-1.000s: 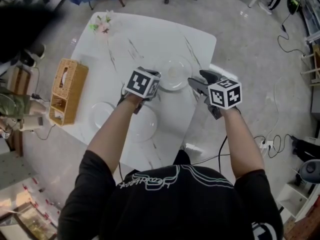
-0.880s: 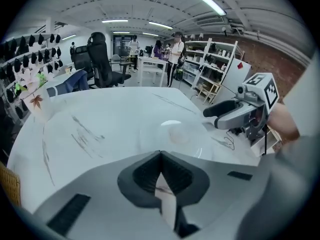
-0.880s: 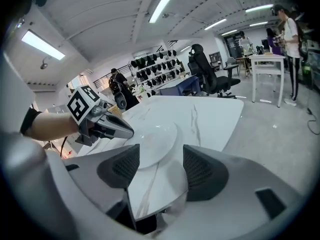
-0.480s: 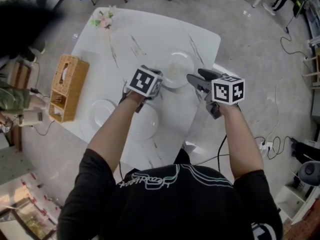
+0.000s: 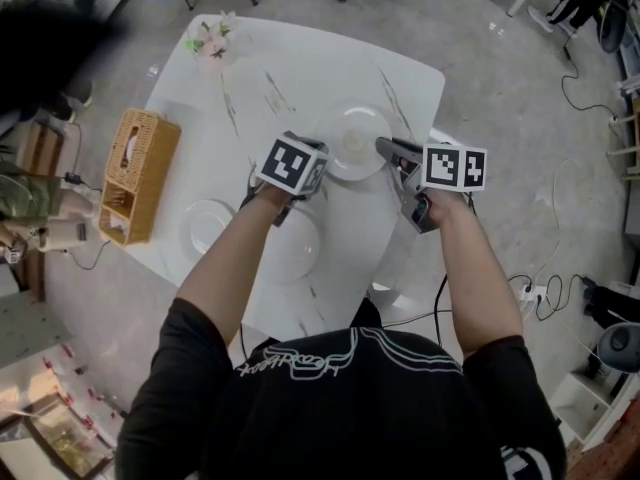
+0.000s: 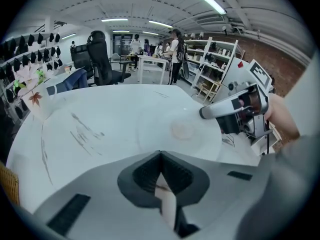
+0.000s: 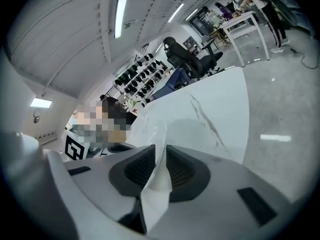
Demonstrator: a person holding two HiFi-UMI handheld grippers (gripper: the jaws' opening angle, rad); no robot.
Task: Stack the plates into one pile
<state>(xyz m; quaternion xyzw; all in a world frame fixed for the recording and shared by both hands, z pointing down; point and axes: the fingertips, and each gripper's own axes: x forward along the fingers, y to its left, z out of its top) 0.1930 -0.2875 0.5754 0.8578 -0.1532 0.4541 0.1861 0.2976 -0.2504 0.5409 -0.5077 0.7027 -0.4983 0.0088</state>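
Three white plates lie on the white marble table (image 5: 250,78). The far plate (image 5: 352,138) has my right gripper (image 5: 386,149) at its right rim. In the right gripper view that rim (image 7: 159,134) runs between the pads of the right gripper (image 7: 160,152), whose jaws have just been closing and are now shut on it. A second plate (image 5: 207,226) lies at the left, and a third plate (image 5: 290,253) is partly hidden under my left forearm. My left gripper (image 5: 300,176) hovers between the plates, its jaws (image 6: 160,156) shut with nothing held. The far plate (image 6: 182,130) lies ahead of it.
A wicker tissue box (image 5: 135,173) stands at the table's left edge. A small vase of flowers (image 5: 210,43) is at the far corner. The table's right edge runs close by my right gripper. Cables (image 5: 545,288) lie on the floor at the right.
My right gripper has shifted left onto the far plate's rim, rolled over, and closed its jaws on it. The left gripper has stayed put.
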